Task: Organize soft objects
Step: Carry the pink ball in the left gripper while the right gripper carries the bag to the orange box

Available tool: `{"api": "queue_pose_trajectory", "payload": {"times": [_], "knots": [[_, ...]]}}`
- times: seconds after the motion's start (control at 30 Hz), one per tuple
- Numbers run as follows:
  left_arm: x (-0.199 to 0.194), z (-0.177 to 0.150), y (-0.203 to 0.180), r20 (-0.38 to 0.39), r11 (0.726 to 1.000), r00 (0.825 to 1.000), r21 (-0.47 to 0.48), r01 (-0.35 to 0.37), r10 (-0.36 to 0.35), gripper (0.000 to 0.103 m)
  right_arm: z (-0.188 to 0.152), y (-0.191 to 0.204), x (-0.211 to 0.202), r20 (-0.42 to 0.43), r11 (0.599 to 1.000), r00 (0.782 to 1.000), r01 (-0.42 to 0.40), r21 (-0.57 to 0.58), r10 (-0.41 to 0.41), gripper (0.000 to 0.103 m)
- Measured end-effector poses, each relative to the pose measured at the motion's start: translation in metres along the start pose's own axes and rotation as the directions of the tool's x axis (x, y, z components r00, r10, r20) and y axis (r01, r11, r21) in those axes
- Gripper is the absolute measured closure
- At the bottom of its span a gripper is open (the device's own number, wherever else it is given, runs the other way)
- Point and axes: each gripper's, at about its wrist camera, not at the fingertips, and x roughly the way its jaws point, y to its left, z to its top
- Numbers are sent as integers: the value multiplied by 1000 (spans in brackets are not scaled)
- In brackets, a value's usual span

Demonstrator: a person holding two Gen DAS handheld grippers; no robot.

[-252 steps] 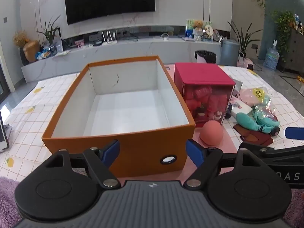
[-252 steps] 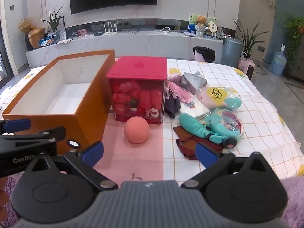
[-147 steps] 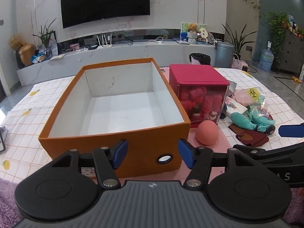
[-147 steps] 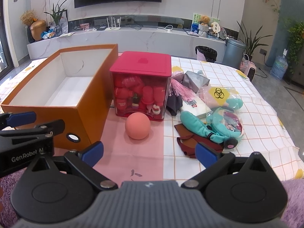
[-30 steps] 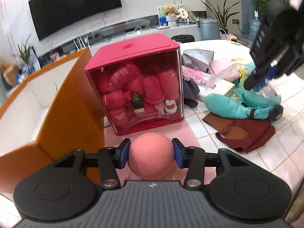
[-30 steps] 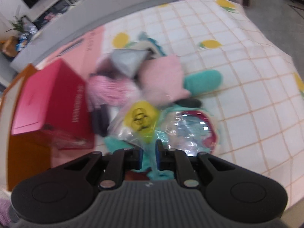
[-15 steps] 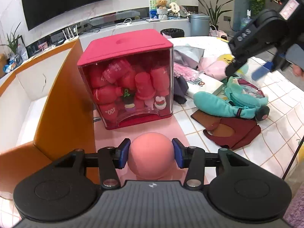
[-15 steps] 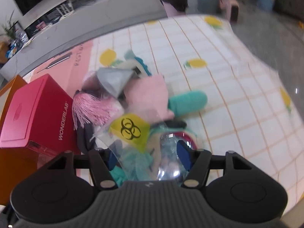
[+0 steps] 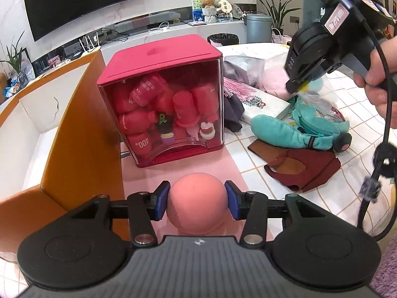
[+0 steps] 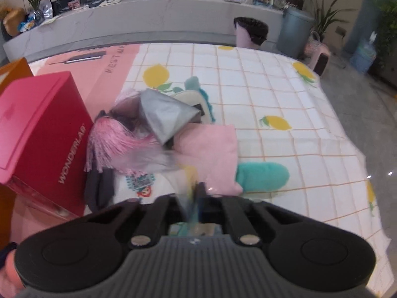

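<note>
A salmon-pink soft ball (image 9: 197,211) sits between the blue pads of my left gripper (image 9: 197,200), which is shut on it just above the pink mat, beside the orange box (image 9: 82,129). My right gripper (image 10: 196,193) is shut on the top of a clear plastic bag (image 10: 184,173) with a yellow label. In the left wrist view a hand holds that gripper (image 9: 296,87) over the pile of soft things, and the bag (image 9: 312,99) hangs from its tips above a teal plush (image 9: 278,130).
A red-lidded clear cube (image 9: 161,104) full of red bottles stands between the orange box and the pile. The pile holds a pink cushion (image 10: 208,154), a grey pouch (image 10: 166,114), a pink tassel (image 10: 111,141) and a dark red fabric piece (image 9: 302,168). The checked tablecloth (image 10: 285,94) stretches to the right.
My right gripper opened over the clear bag, then shut on its top and shifted a little. My left gripper has kept its hold on the ball and stayed put.
</note>
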Motion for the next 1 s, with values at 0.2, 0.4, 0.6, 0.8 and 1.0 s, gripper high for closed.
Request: {"api": "queue_pose_trajectory", "payload": {"times": [0.2,0.4,0.6,0.8,1.0], "knots": [[-2,2,1,-14,1000,1000,3,-1,1,49,-5,11,-41,112,999,993,32,-3,-31,103],[-11,9,7,-33,998,998,-35,48,-50,50,-9,24,-83,169,996,982,84,21,-86,103],[-36,12,14,-8,995,997,-52,79,-80,50,-30,31,-103,127,997,991,46,55,-53,103],[-65,1,26,-5,985,988,-71,156,-156,50,-45,47,-140,136,1000,991,-14,4,14,103],[-100,-11,37,24,989,991,-65,135,-134,50,-78,75,-175,120,990,991,-42,-136,59,103]]}}
